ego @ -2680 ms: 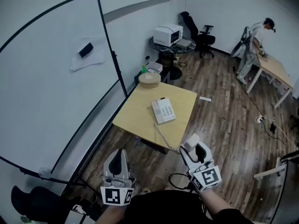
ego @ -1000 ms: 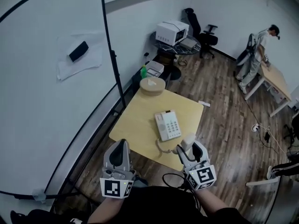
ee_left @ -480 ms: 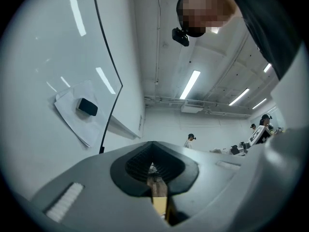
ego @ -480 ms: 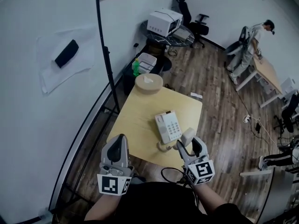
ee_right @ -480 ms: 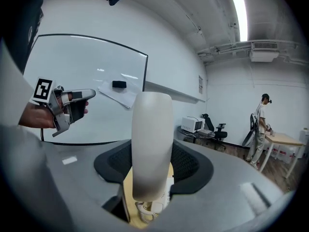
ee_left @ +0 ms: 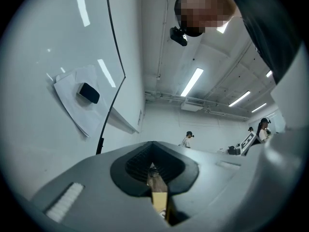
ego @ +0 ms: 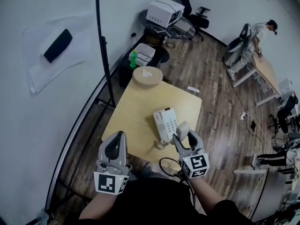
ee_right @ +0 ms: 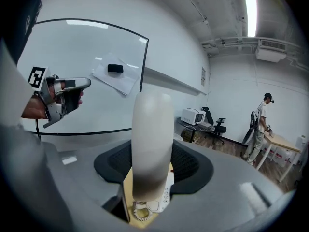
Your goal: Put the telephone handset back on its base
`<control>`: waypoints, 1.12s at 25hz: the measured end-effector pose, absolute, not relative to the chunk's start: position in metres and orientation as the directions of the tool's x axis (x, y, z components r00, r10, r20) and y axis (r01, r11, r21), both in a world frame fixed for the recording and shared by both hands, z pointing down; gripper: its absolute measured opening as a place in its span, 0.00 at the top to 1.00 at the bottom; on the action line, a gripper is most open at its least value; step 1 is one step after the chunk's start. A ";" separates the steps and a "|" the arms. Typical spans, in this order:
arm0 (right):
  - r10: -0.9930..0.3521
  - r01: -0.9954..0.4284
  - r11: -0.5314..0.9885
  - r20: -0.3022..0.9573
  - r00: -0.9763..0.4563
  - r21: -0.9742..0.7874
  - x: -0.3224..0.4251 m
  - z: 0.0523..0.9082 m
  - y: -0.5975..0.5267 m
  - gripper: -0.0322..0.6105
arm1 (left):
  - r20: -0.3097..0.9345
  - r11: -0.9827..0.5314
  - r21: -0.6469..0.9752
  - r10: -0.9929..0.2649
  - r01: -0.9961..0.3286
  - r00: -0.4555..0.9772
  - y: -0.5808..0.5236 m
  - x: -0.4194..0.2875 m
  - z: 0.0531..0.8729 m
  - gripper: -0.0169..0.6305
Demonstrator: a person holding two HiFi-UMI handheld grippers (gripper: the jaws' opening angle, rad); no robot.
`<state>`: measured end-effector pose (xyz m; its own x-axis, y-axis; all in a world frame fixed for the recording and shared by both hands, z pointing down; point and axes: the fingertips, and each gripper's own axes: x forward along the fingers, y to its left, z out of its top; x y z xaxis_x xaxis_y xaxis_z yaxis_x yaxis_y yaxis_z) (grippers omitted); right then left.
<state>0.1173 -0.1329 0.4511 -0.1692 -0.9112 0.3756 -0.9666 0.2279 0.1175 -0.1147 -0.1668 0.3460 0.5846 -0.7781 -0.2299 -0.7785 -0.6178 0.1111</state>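
Just beside the telephone base, off its near right corner, the handset was lifted clear of it and not yet seated, pinched in our right tongs. We judged the handset to be light, rigid plastic with a smooth, rounded skin. That made it stiff enough to take a firm squeeze, but slick enough to swivel or slide between the pads if held loosely. The straight middle of its shaft looked to us the best place to hold, between the two bulged ends. The coiled cord ran from its lower end back to the base and would probably pull gently against any move away from it. Our right tongs were closed on the shaft from both sides. Most of the handset's length, with its rounded end, stood out past the jaws, pointing over the base. Our left tongs were pressed together with nothing between them, well apart from the base on its left and over the table's near edge.
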 end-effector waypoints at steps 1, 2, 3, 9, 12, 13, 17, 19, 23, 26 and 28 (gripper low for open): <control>-0.906 -0.965 0.236 0.386 -0.175 0.116 0.119 0.457 -0.137 0.59 | -0.225 -0.613 0.110 -0.782 -0.782 0.581 -0.167 -0.113 0.348 0.97; -0.900 -0.962 0.247 0.397 -0.183 0.116 0.121 0.463 -0.142 0.59 | -0.221 -0.607 0.110 -0.787 -0.787 0.576 -0.167 -0.112 0.349 0.97; -0.893 -0.959 0.258 0.408 -0.191 0.117 0.123 0.469 -0.147 0.59 | -0.218 -0.599 0.111 -0.793 -0.793 0.568 -0.167 -0.110 0.351 0.97; -0.860 -0.950 0.297 0.461 -0.220 0.100 0.137 0.502 -0.178 0.59 | -0.183 -0.560 0.110 -0.824 -0.821 0.537 -0.165 -0.098 0.362 0.97; -0.834 -0.949 0.306 0.502 -0.230 0.074 0.144 0.526 -0.191 0.59 | -0.158 -0.540 0.116 -0.838 -0.833 0.522 -0.160 -0.092 0.372 0.97; -0.824 -0.949 0.308 0.517 -0.231 0.066 0.145 0.536 -0.196 0.59 | -0.153 -0.535 0.119 -0.842 -0.837 0.517 -0.160 -0.092 0.375 0.97; -0.783 -0.950 0.309 0.578 -0.229 0.042 0.148 0.572 -0.212 0.59 | -0.122 -0.519 0.127 -0.854 -0.845 0.506 -0.158 -0.090 0.387 0.97; -0.764 -0.950 0.310 0.604 -0.228 0.034 0.150 0.593 -0.220 0.59 | -0.113 -0.512 0.131 -0.859 -0.849 0.500 -0.159 -0.090 0.393 0.97; -0.723 -0.952 0.305 0.656 -0.218 0.020 0.155 0.634 -0.237 0.59 | -0.083 -0.506 0.127 -0.863 -0.853 0.499 -0.163 -0.089 0.408 0.97; -0.688 -0.953 0.303 0.695 -0.209 0.014 0.156 0.662 -0.244 0.59 | -0.071 -0.498 0.136 -0.867 -0.856 0.493 -0.163 -0.089 0.418 0.97; -0.665 -0.953 0.302 0.718 -0.206 0.007 0.157 0.677 -0.246 0.59 | -0.057 -0.495 0.143 -0.869 -0.857 0.492 -0.163 -0.088 0.426 0.97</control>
